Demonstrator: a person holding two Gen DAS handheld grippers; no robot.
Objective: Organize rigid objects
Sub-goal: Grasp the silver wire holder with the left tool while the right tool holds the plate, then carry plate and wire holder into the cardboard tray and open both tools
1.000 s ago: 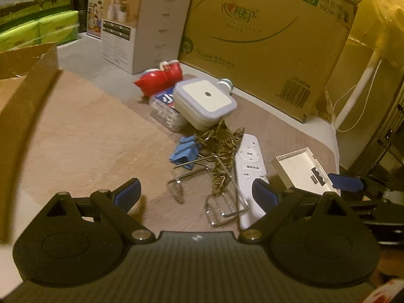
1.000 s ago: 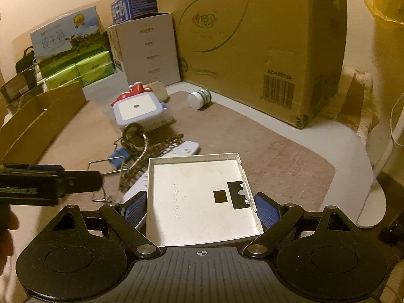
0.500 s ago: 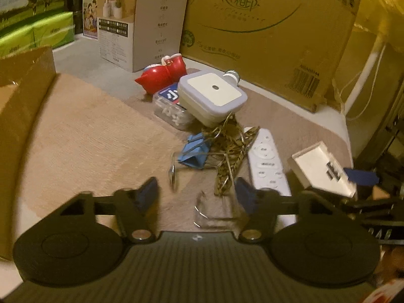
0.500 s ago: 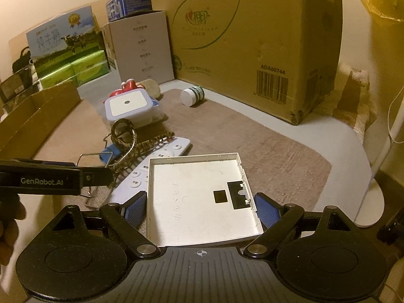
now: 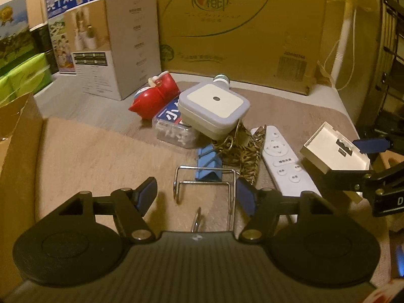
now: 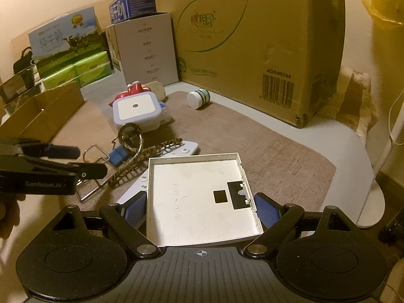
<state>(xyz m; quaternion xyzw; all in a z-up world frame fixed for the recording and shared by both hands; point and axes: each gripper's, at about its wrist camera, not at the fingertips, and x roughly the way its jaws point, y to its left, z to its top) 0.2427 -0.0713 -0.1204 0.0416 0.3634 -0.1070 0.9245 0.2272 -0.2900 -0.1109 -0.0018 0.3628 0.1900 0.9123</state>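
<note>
My left gripper (image 5: 195, 189) hangs low over the brown mat (image 5: 88, 151), and its jaws are opening. A bent wire rack (image 5: 204, 182) lies between its fingers; the left pad stands clear of the wire and the right pad is right beside it. From the right wrist view, the left gripper (image 6: 88, 161) is at the left over the same rack (image 6: 85, 194). My right gripper (image 6: 202, 209) is shut on a square white plastic panel (image 6: 197, 192), held above the mat. A white remote (image 5: 280, 159), a blue binder clip (image 5: 208, 161) and a leopard-print band (image 5: 250, 151) lie just beyond.
A square white night light (image 5: 214, 108) leans on a clear box (image 5: 171, 126) beside a red toy (image 5: 154, 98). A pill bottle (image 6: 198, 98) lies near the big cardboard carton (image 6: 252, 38). An open cardboard box (image 5: 17, 139) borders the left.
The left gripper's fingers came closer together, and it rolled and shifted so the wire rack now lies between them. The right gripper still holds the white panel in place.
</note>
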